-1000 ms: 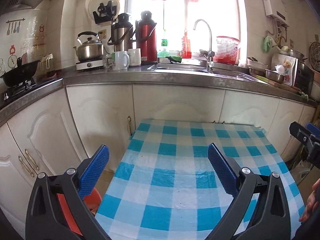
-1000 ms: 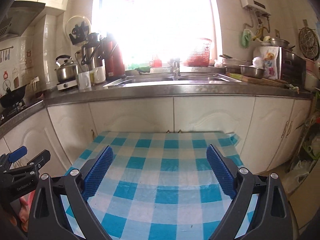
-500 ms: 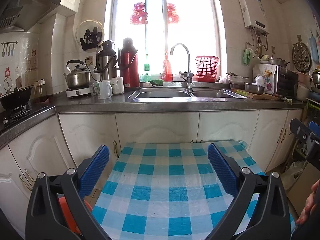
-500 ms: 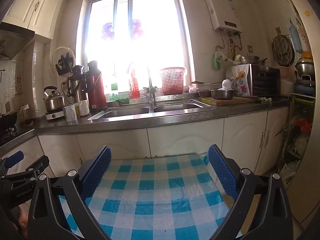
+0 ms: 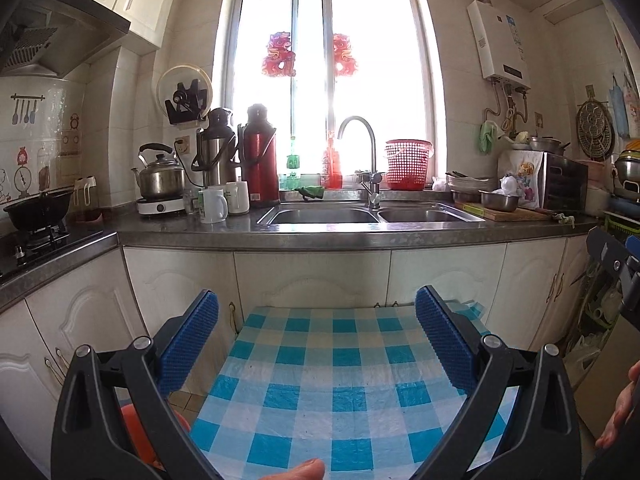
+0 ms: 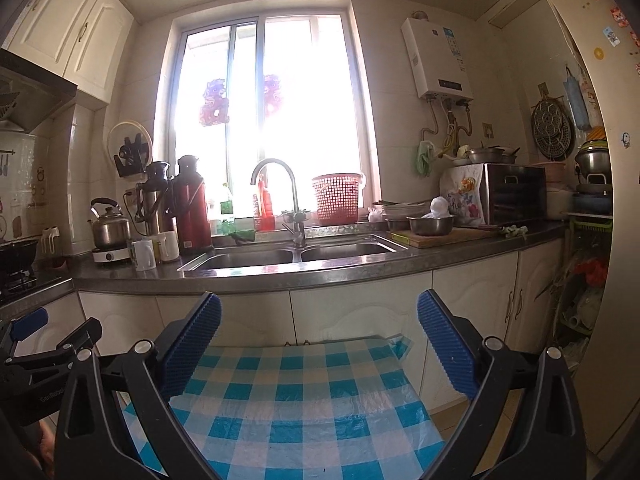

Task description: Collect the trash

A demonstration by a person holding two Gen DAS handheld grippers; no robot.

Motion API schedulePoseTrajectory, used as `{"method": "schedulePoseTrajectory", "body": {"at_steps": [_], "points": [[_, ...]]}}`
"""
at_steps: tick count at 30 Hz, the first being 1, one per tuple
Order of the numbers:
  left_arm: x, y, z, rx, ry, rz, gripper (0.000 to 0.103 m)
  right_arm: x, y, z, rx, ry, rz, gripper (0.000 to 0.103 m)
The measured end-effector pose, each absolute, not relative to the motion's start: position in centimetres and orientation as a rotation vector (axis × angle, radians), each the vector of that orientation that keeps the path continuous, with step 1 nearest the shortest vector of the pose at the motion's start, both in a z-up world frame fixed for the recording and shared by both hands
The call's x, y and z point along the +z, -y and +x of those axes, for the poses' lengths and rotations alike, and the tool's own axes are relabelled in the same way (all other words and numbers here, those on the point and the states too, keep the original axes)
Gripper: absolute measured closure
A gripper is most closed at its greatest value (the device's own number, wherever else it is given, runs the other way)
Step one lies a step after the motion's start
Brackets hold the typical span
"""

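My left gripper (image 5: 316, 340) is open and empty, its blue pads spread wide above a table with a blue-and-white checked cloth (image 5: 320, 380). My right gripper (image 6: 318, 340) is also open and empty, held above the same cloth (image 6: 292, 400). No trash shows on the cloth in either view. Part of an orange object (image 5: 140, 432) shows on the floor left of the table, behind the left gripper's finger. The right gripper's tip shows at the right edge of the left wrist view (image 5: 616, 264), and the left gripper shows at the left edge of the right wrist view (image 6: 44, 344).
A kitchen counter (image 5: 320, 236) runs behind the table, with a double sink (image 5: 368, 214), tap, kettle (image 5: 160, 176), thermoses, mugs and a red basket (image 5: 408, 164). White cabinets (image 5: 312, 280) stand below. A stove (image 5: 36, 236) is at left, cluttered shelves (image 6: 580, 280) at right.
Both grippers have tilted upward, so the views now show more of the window and wall and less of the table. Both stay open and empty.
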State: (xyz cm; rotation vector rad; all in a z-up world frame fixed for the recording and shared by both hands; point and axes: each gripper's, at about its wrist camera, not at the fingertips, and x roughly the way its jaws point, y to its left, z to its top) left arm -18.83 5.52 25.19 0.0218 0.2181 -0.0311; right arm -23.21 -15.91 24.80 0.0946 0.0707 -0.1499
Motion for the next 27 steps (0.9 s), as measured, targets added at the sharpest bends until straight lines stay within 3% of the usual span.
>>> {"method": "schedulePoseTrajectory", "body": {"at_steps": [27], "points": [[26.7, -5.7, -21.0, -0.023, -0.142, 0.026, 0.004, 26.9, 14.3, -27.0, -0.179, 0.03, 0.054, 0.005]]}}
